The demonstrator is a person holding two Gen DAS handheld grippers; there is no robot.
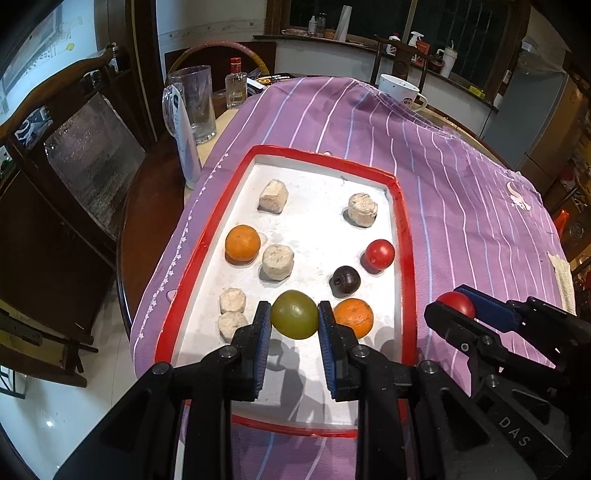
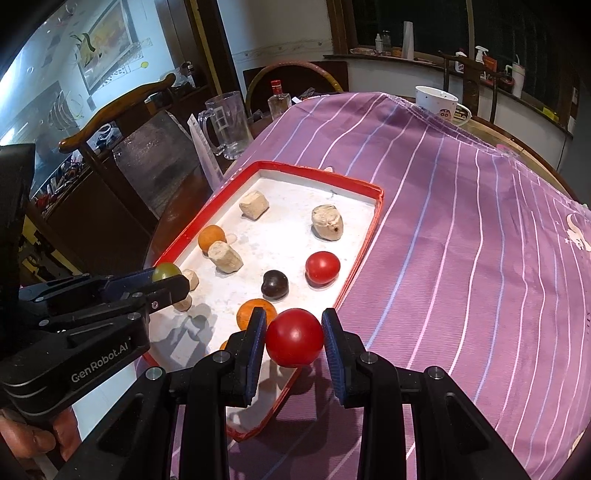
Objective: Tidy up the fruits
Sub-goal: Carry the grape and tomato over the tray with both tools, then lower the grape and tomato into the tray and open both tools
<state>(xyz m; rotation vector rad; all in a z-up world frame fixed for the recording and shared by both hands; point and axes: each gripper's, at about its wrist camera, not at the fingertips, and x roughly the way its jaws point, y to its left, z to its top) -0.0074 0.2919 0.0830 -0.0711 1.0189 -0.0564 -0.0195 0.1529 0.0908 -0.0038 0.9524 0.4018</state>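
A glass mug (image 2: pixel 225 125) and a small clear bottle (image 1: pixel 236 85) stand beyond the purple striped cloth (image 2: pixel 461 258); a white cup (image 2: pixel 436 100) sits at its far edge.

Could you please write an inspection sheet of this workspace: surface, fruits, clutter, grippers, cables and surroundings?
Surface: purple striped cloth over a table, red-rimmed white tray on it.
Job's things: in the tray two oranges, red fruit, dark fruit.
Clutter: beige lumps scattered in the tray; glass mug, bottle, white cup beyond the cloth.
Grippers: left gripper shut on green fruit above the tray; right gripper shut on red ball-shaped fruit over the tray's edge.
Cables: nothing seen.
Surroundings: wooden chair, counter with bottles.
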